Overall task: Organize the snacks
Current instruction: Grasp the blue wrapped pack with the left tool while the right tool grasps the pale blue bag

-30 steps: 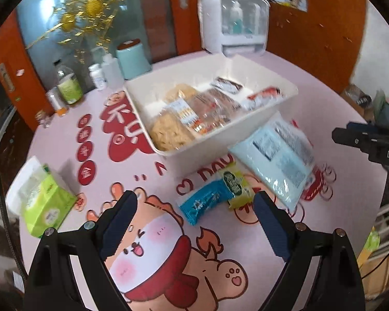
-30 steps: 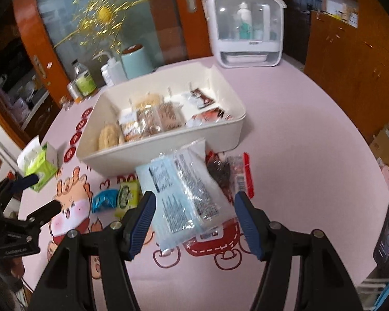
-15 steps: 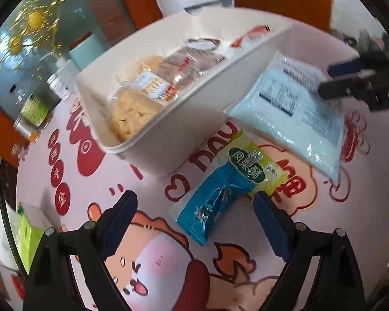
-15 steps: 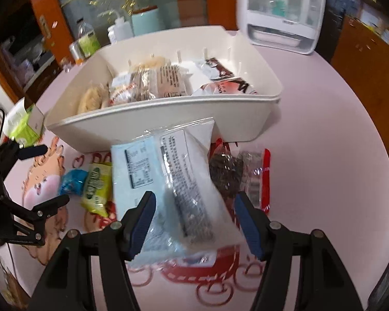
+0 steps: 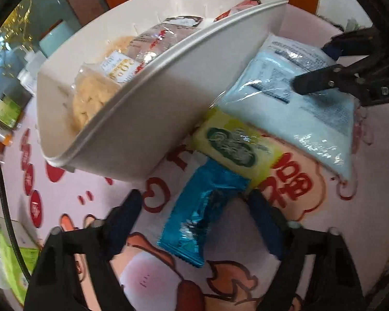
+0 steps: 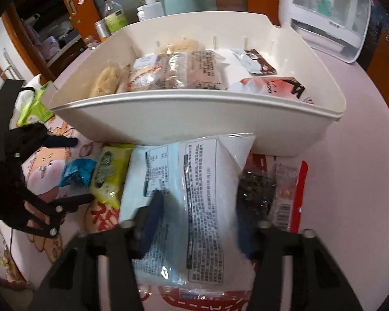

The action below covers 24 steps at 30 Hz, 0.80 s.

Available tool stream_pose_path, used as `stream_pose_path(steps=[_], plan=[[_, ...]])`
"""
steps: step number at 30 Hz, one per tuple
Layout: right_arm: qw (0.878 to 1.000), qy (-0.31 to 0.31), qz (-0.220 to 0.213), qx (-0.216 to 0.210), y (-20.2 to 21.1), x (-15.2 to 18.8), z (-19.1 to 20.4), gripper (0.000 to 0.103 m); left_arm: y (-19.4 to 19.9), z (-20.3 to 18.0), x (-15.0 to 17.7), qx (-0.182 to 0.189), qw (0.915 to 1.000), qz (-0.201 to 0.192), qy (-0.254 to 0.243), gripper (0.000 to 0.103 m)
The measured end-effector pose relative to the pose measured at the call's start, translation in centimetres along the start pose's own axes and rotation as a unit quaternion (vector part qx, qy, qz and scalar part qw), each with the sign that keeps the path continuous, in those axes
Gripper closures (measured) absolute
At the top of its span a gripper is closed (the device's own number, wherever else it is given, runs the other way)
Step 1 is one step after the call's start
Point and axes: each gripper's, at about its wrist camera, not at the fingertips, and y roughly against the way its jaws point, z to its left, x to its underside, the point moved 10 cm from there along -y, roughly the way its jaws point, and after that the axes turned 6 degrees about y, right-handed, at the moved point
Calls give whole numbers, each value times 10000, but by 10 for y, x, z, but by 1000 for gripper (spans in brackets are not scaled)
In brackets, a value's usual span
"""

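My right gripper [image 6: 197,223] has its jaws spread wide on either side of the pale blue snack bag [image 6: 184,202], not closed on it; from my left wrist view one finger lies across the bag's top face, so I judge I am set to pinch it. The bag lies flat on the bench [image 6: 355,171], its far end touching the outer wall of the white bin [image 6: 194,121], which suits a short lift over the rim. Just beside it on the right lies a red-edged clear packet [image 6: 285,189] of dark snacks. My left gripper [image 5: 197,215] is likewise open, its jaws straddling the near end of the blue foil packet [image 5: 202,212], which overlaps the yellow-green packet [image 5: 233,145] lying against the bin. Both grippers are held low and pitched down toward the cartoon-printed bench cover, pointing at the bin. Inside the bin already sit a bag of pale noodle-like snacks [image 5: 90,98], clear-wrapped brown cakes [image 6: 194,72] and a red-and-white packet [image 6: 269,85], so the loose packets appear to be what remains.
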Motion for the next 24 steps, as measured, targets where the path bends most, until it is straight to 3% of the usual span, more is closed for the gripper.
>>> stream_pose_path(steps=[2, 3, 6, 14, 24], plan=[[9999, -51, -75, -44, 6, -2, -1, 79, 1, -2, 1, 156, 9998, 20, 80, 60], [9999, -68, -102, -40, 8, -2, -1, 86, 2, -4, 2, 177, 9998, 25, 81, 63], [9997, -104, -217, -18, 18, -2, 1, 90, 4, -8, 7, 57, 10000, -24, 59, 73], [9985, -85, -530, 131, 48, -6, 18, 91, 27, -3, 12, 323, 9967, -242, 708, 74], [9955, -309, -882, 165, 91, -2, 27, 91, 85, 10, 16, 931, 9796, -642, 1658, 74]])
